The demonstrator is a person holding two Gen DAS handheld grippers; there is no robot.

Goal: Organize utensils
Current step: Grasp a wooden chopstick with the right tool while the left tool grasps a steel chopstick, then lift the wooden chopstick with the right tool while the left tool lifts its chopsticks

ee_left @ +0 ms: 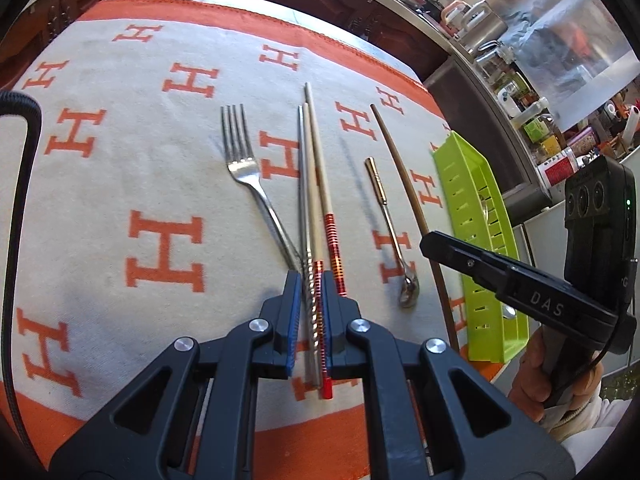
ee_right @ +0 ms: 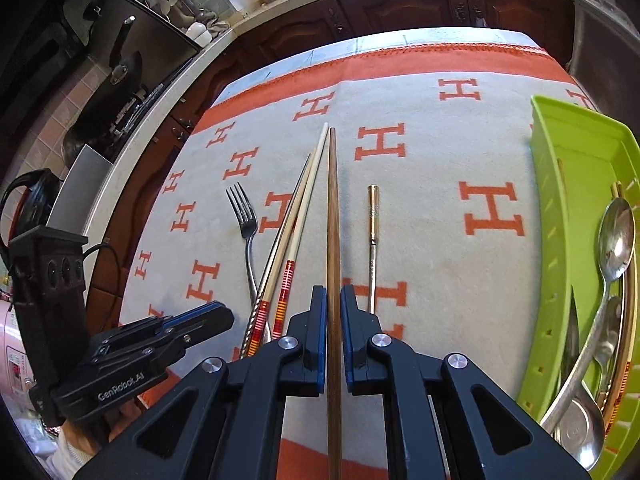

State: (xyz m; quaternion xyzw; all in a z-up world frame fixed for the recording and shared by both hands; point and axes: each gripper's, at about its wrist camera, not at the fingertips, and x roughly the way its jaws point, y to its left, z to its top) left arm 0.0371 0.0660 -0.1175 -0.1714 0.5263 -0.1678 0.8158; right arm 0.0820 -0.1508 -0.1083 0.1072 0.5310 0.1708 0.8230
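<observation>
Both claws clamped on chopsticks (ee_right: pixel 333 216)

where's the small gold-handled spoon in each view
Left wrist view: the small spoon lies right of centre, bowl nearest the camera, between the red-banded chopstick and the brown chopstick.
Right wrist view: only its handle shows, just right of centre.
Shared landmark: the green tray to its right.

Green tray (ee_right: pixel 560 184) holds spoons (ee_right: pixel 612 248); left of tray lie gold-handled spoon (ee_left: pixel 390 232), brown chopstick (ee_right: pixel 333 216), pale red-banded chopsticks (ee_left: pixel 320 184), steel fork (ee_left: pixel 244 168).
</observation>
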